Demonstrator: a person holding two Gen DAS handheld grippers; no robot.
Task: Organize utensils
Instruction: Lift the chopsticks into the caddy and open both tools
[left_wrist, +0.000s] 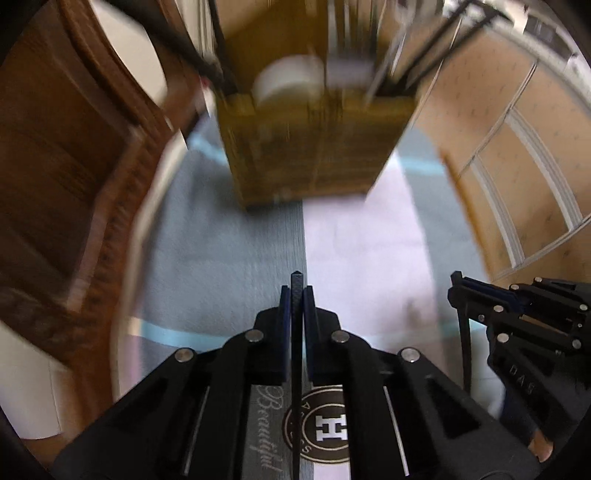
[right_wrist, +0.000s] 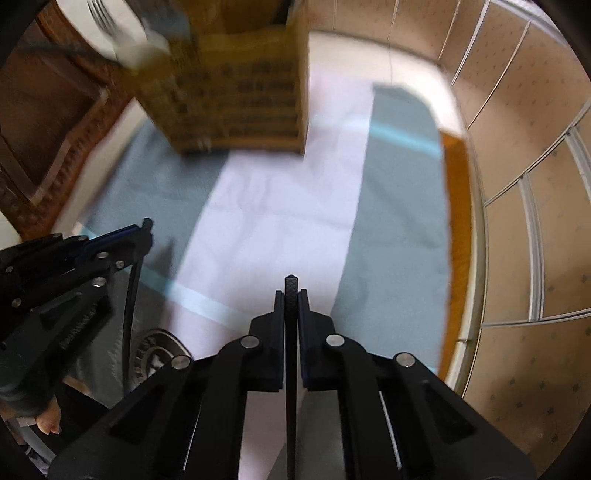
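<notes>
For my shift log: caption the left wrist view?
Left hand-held gripper shut on a black utensil, facing the wooden caddy.

Soft, even daylight; no glare. Heavy motion blur across wooden holder (left_wrist: 310, 147) and cloth (right_wrist: 280, 206). Near gripper parts sharp. Strong fisheye bending at edges; dark corner vignetting in 2 views.
</notes>
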